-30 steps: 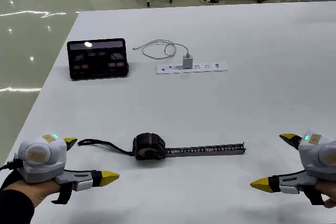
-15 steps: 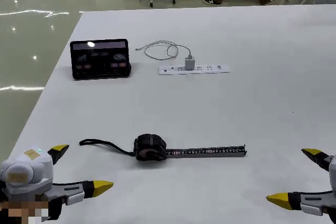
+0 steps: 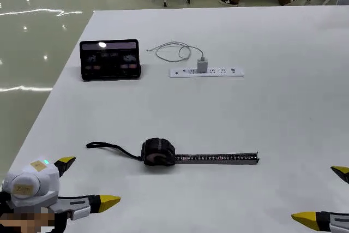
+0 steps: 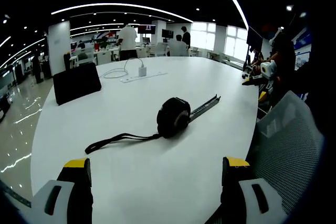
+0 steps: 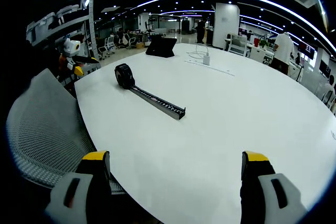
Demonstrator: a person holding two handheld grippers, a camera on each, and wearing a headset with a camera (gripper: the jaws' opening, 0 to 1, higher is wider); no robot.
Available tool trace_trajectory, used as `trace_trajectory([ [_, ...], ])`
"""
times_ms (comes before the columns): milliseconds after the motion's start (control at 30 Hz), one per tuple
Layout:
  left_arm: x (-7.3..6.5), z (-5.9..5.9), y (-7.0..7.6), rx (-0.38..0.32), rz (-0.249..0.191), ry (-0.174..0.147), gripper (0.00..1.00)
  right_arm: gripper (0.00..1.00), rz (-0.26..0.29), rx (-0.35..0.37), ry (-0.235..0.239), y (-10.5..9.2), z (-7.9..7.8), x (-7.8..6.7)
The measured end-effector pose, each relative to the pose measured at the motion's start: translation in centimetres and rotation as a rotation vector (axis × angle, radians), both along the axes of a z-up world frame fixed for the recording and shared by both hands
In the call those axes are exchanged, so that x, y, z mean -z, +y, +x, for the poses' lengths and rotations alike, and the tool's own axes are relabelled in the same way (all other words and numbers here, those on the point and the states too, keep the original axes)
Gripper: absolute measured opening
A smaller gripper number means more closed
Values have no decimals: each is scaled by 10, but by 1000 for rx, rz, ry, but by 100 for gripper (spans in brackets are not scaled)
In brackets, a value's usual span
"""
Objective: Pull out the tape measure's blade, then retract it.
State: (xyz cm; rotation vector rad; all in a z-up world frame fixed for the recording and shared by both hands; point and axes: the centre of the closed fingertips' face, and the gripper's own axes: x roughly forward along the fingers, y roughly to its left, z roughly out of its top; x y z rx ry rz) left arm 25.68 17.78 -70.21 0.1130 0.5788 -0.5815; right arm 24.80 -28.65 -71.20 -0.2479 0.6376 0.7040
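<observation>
Left tongs [image 3: 91, 179], right tongs [image 3: 320, 195] drawn back, agape; tape measure [image 3: 158, 152] blade [image 3: 218, 158] out; tablet [image 3: 109, 59], power strip [image 3: 207, 72] beyond.

Ceiling strip lamps [image 4: 121, 4] light my matte white tabletop [image 3: 245, 113] evenly; the round black tape measure [image 3: 158, 152] casts barely a shadow. Glare streaks the glossy floor [image 3: 32, 31]. Gripper views bow at edges.

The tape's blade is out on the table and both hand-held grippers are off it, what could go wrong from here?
The blade lies extended and nothing holds the case, so on retraction it could whip back and skid the case. The loose strap trails toward the left hand-held gripper, whose open jaws might snag it instead of the case.
</observation>
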Motion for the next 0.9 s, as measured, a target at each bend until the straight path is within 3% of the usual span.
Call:
trace_trajectory([
  [200,-4,1,4,-8,11,-10,100,100,-4,-10,-8,-3,0,-3],
  [467,-1,-1,11,-46,2,8,100,100,-5,-28,-1,-2,-4,-4],
  [667,1,-2,2,-36,12,22,100,100,-17,-44,4,-4,-8,-4],
  [900,0,7,-5,-33,7,23,100,100,-14,-40,1,-8,-12,-4],
])
